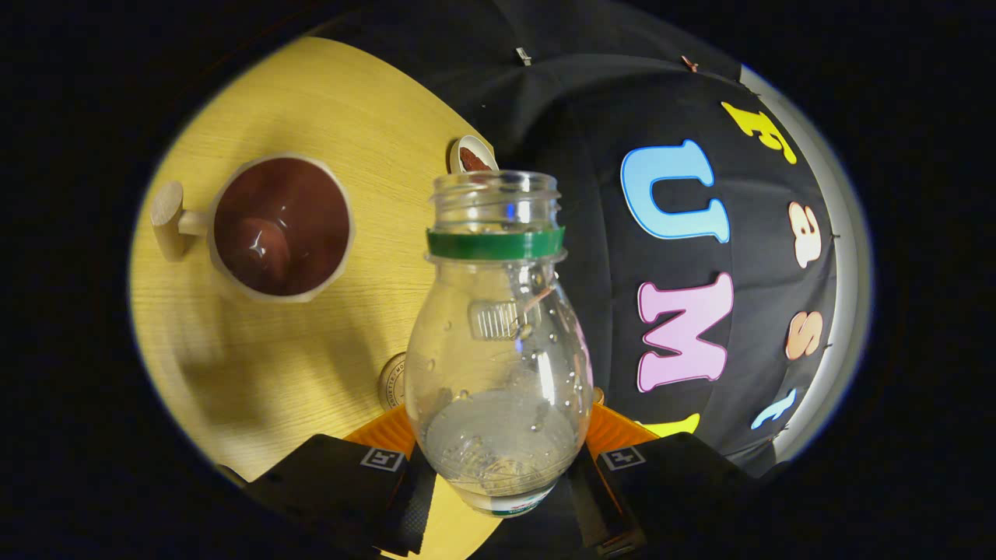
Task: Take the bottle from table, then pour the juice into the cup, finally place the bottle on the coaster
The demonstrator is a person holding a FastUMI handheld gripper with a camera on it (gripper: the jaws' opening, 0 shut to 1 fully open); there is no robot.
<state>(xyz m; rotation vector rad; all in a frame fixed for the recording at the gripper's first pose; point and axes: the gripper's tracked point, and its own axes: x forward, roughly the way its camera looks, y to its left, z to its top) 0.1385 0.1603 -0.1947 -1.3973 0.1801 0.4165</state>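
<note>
While the wooden worktop (311,101) is filling the left half of the frame, the cup (282,225) is sitting on it in the upper left, well apart from everything else. It is showing a pale outer wall, a dark brown glossy inside and a short wooden handle (167,219) sticking out to its left. The mouth is facing the camera, and a highlight is shining on the inside; whether any liquid is lying in it cannot be told.

Toward the middle of the frame, a round coaster (393,381) is peeking out from behind the lower left side of the bottle, lying flat on the worktop. Higher up, just left of the bottle's mouth, a small pale dish-like thing with a reddish inside (471,156) is sitting at the worktop's far edge.

The bottle (498,342) is standing in the centre of the frame, clear, bulb-shaped, uncapped, with a green ring (495,243) around its neck. Drops are clinging to its walls and it is looking nearly empty.

At the bottom centre, the tongs (502,459) are pinching the bottle's lower body, the orange-backed black fingers (389,459) pressing against it from either side.

On the right, the booth's black cloth wall (591,101) is hanging behind the bottle.
</note>
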